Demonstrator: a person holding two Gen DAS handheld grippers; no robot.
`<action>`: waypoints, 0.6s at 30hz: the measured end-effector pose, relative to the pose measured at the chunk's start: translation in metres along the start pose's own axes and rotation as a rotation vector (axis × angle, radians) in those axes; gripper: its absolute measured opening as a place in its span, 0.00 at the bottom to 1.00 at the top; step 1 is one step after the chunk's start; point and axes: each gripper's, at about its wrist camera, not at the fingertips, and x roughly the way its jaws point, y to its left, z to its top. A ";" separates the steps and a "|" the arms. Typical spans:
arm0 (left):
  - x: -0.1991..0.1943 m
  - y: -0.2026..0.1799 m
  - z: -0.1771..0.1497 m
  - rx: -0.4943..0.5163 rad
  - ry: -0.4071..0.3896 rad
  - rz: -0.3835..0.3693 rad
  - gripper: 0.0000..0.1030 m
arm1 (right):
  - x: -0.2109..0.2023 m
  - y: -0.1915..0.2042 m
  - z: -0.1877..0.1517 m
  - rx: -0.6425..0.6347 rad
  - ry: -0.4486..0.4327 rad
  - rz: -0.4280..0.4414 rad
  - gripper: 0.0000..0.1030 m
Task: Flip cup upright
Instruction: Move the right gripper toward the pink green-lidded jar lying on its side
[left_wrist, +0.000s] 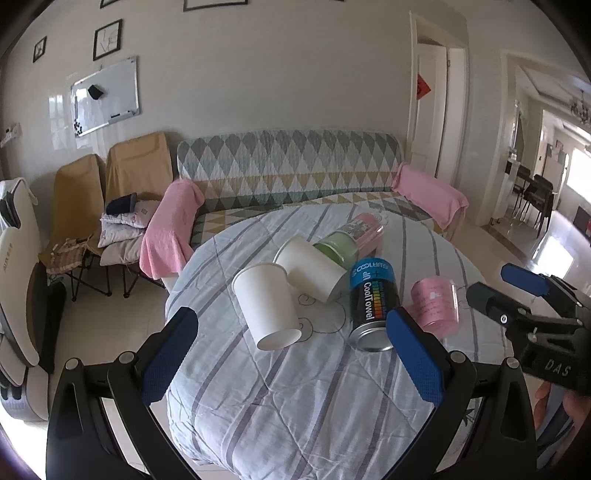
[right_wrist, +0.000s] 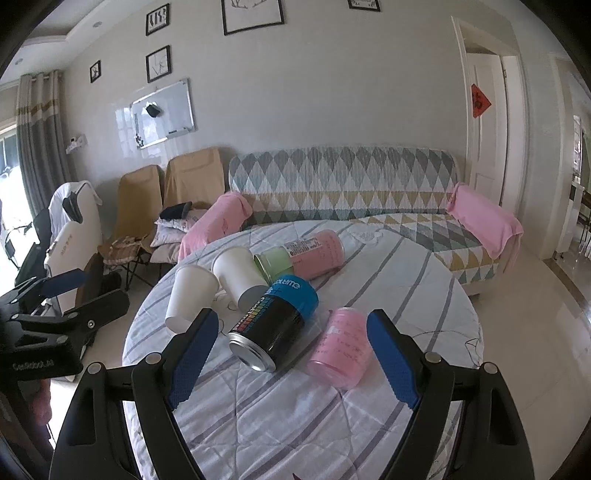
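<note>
Several cups lie tipped over on the round table (left_wrist: 295, 398) with its striped quilt. Two white paper cups (left_wrist: 266, 305) (left_wrist: 309, 268) lie on their sides, also in the right wrist view (right_wrist: 190, 297) (right_wrist: 238, 275). A black-and-blue CoolTowel can (left_wrist: 372, 302) (right_wrist: 275, 325), a small pink cup (left_wrist: 436, 306) (right_wrist: 341, 349), a green cup (left_wrist: 338, 245) (right_wrist: 273, 263) and a long pink container (left_wrist: 367, 229) (right_wrist: 317, 249) lie beside them. My left gripper (left_wrist: 291, 354) is open and empty, just short of the near white cup. My right gripper (right_wrist: 291, 354) is open and empty, near the can and pink cup.
The right gripper shows at the right edge of the left wrist view (left_wrist: 524, 295); the left one shows at the left of the right wrist view (right_wrist: 66, 299). A patterned sofa (right_wrist: 343, 184) with pink towels stands behind the table. Folding chairs (left_wrist: 110, 184) stand left.
</note>
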 end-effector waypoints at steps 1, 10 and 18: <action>0.003 0.001 0.000 0.001 0.007 -0.001 1.00 | 0.003 -0.001 0.001 0.011 0.013 0.005 0.81; 0.022 0.009 0.007 -0.011 0.052 -0.005 1.00 | 0.023 -0.011 0.012 0.082 0.084 0.024 0.81; 0.033 0.010 0.011 -0.015 0.080 -0.016 1.00 | 0.036 -0.017 0.020 0.116 0.143 0.052 0.81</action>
